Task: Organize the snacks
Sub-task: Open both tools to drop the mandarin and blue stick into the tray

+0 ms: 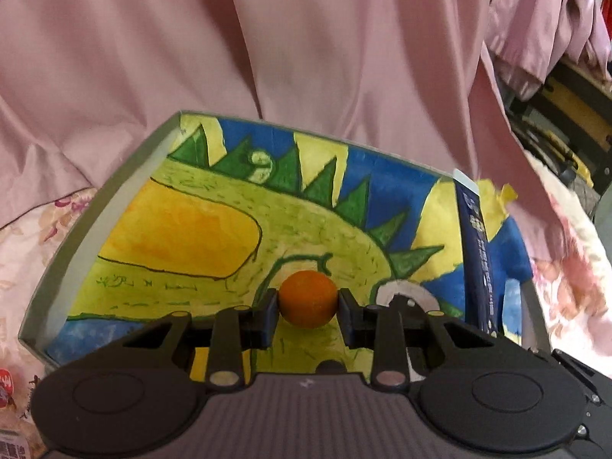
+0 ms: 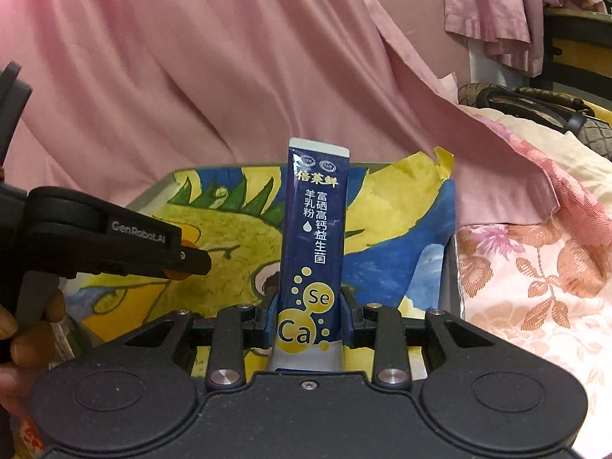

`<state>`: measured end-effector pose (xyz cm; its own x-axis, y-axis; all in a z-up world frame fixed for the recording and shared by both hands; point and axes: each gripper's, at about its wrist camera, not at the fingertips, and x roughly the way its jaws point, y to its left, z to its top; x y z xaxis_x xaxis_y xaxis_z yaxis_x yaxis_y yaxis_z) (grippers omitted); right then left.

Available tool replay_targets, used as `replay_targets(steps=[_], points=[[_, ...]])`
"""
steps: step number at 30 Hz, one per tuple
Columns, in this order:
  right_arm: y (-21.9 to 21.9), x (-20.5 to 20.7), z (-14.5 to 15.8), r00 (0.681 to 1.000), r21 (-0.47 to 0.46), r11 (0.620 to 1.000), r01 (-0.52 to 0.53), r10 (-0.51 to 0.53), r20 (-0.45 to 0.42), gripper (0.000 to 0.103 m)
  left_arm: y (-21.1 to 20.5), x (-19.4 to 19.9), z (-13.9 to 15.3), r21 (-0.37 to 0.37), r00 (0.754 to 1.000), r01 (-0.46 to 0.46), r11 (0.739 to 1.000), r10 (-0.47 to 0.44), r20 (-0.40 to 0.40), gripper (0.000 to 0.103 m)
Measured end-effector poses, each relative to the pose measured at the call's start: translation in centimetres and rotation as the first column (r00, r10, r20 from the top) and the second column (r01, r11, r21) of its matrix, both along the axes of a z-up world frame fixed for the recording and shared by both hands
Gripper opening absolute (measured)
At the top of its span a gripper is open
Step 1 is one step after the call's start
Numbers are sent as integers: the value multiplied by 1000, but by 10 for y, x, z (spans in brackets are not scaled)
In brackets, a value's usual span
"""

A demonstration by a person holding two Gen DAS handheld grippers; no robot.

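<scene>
Pink cloth (image 1: 267,46) drapes behind everything, with flowered bedding (image 2: 535,290) to the right. On it sits a shallow grey box (image 1: 95,206) lined with a bright painted sheet, walls low enough to clear but easy to clip. The right tool (image 2: 309,313) is clamped on the lower end of a blue sachet (image 2: 315,222), held upright over the box; it looks light, thin and floppy, so a low grip suits it. The left tool (image 1: 308,306) pinches an orange ball (image 1: 308,296) at its widest, over the box floor; probably light, smooth, prone to roll when released.
</scene>
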<state>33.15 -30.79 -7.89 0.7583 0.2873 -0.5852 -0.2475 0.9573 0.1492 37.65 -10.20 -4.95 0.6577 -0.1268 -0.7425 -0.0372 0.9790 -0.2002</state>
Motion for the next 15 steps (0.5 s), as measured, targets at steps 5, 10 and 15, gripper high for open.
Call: replay_targets(steps=[5, 10, 15], points=[[3, 2, -3, 1000, -24, 1000, -5, 4, -14, 34, -2, 0, -3, 8, 1000, -6, 1000, 6, -30, 36], [8, -1, -6, 1000, -65, 998, -13, 13, -6, 36, -7, 1, -4, 50, 999, 8, 999, -6, -41, 36], [8, -5, -6, 1000, -73, 997, -8, 8, 10, 42, -9, -8, 4, 70, 1000, 2, 998, -1, -18, 56]])
